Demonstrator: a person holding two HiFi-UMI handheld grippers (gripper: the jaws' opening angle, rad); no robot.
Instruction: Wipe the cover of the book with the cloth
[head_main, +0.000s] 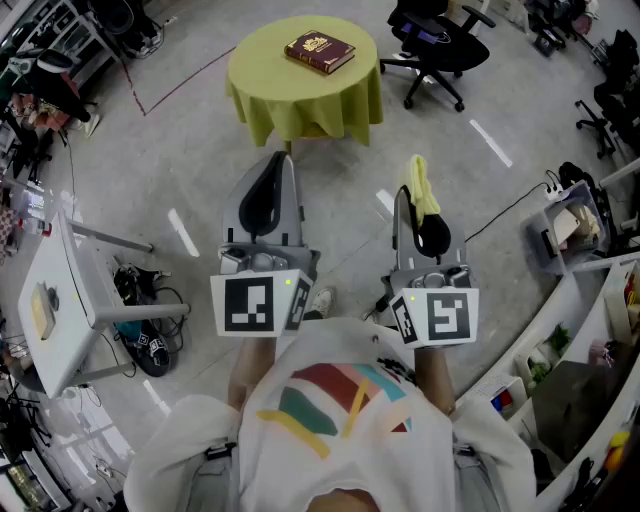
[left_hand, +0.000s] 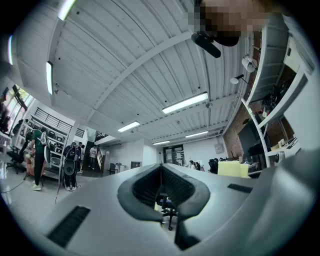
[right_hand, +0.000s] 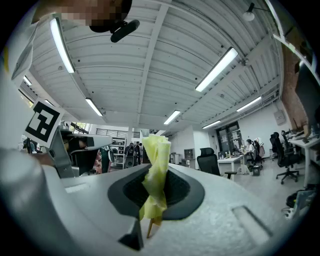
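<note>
Cloth (right_hand: 156, 160) in right hand-held gripper (right_hand: 156, 197)

The right tool (right_hand: 152, 200) pinches a yellow cloth (right_hand: 157, 172) that sticks up, under ceiling strip lights (right_hand: 216, 69).

book (head_main: 320, 52) on table (head_main: 268, 95), chair (head_main: 436, 45) at right

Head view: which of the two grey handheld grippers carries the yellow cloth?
The right gripper: a crumpled yellow cloth is pinched between its shut jaws and sticks out past them. The left gripper is shut on nothing.
</note>
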